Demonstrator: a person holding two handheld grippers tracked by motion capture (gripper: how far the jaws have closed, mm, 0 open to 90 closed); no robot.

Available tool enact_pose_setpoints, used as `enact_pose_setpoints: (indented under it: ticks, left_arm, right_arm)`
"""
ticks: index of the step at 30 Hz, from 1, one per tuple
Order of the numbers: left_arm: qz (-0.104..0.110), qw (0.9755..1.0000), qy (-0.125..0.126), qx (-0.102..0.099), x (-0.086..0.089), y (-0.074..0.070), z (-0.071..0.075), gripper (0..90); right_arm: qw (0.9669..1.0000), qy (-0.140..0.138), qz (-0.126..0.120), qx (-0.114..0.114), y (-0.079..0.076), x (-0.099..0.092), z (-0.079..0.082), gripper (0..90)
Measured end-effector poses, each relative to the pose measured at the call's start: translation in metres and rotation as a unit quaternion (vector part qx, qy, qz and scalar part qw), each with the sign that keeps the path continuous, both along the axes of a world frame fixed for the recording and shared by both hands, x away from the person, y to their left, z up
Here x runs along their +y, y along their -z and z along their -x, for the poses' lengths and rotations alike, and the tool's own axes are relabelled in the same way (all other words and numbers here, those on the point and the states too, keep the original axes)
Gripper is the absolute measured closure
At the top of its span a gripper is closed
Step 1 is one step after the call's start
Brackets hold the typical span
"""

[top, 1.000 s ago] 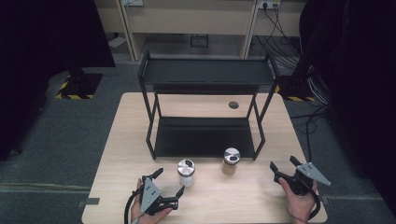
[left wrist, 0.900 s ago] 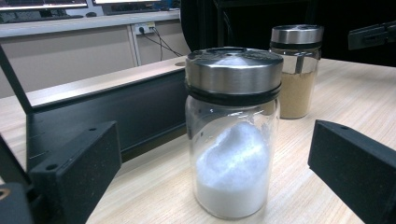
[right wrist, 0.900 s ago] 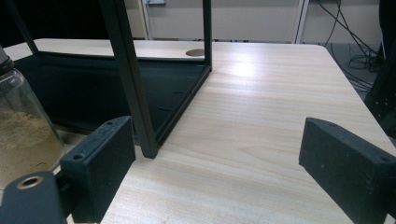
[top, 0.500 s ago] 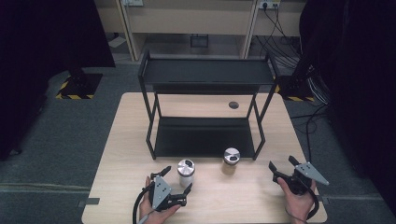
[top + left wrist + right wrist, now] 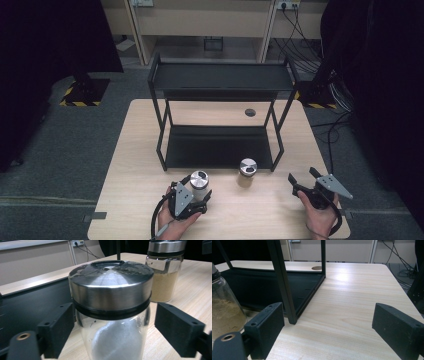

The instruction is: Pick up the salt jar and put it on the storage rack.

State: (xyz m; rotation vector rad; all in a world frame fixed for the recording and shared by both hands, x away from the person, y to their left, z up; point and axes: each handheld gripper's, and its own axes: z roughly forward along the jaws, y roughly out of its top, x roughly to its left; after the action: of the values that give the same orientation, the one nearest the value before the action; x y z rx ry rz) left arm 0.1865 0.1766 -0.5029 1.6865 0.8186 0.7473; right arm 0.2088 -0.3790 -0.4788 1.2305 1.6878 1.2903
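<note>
At the table's near edge, the left gripper has just been closing round the white jar, one jaw touching, the other just short. The right gripper waits open. Both jars remain off the rack; the brown jar is untouched.

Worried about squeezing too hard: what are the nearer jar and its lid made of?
The jar looks like clear glass: white powder shows through. Its lid seems brushed steel, with streaky highlights and a black ring, perhaps rubber, beneath.
</note>
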Motion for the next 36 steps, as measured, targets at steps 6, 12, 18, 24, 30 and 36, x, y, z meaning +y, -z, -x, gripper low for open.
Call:
enact_pose_setpoints:
  ticks: [6, 12, 18, 24, 30, 36]
  left_arm:
    - [0.000, 1.0000, -0.003, -0.001, 0.000, 0.000, 0.000, 28.4]
    - [0.010, 1.0000, -0.001, 0.001, 0.003, 0.001, -0.001, 29.2]
    - [0.022, 0.9998, 0.002, 0.003, 0.005, 0.003, -0.002, 29.8]
    - [0.015, 0.9999, 0.000, -0.007, 0.003, 0.000, 0.001, 30.1]
    - [0.026, 0.9994, -0.012, -0.020, 0.003, -0.008, 0.008, 30.1]
    - [0.044, 0.9976, -0.025, -0.047, 0.004, -0.020, 0.014, 30.2]
  right_arm:
    - [1.0000, -0.002, 0.001, -0.001, 0.000, 0.001, -0.001, 10.8]
    - [1.0000, -0.003, 0.002, -0.001, 0.000, 0.002, -0.001, 10.8]
    - [1.0000, -0.003, 0.000, 0.000, 0.000, 0.001, -0.001, 10.9]
    - [1.0000, -0.001, -0.004, -0.002, 0.000, -0.001, 0.000, 10.8]
    - [1.0000, 0.000, -0.004, -0.004, 0.000, -0.001, 0.000, 10.9]
    - [1.0000, 0.000, -0.005, -0.003, 0.000, -0.001, 0.000, 10.9]
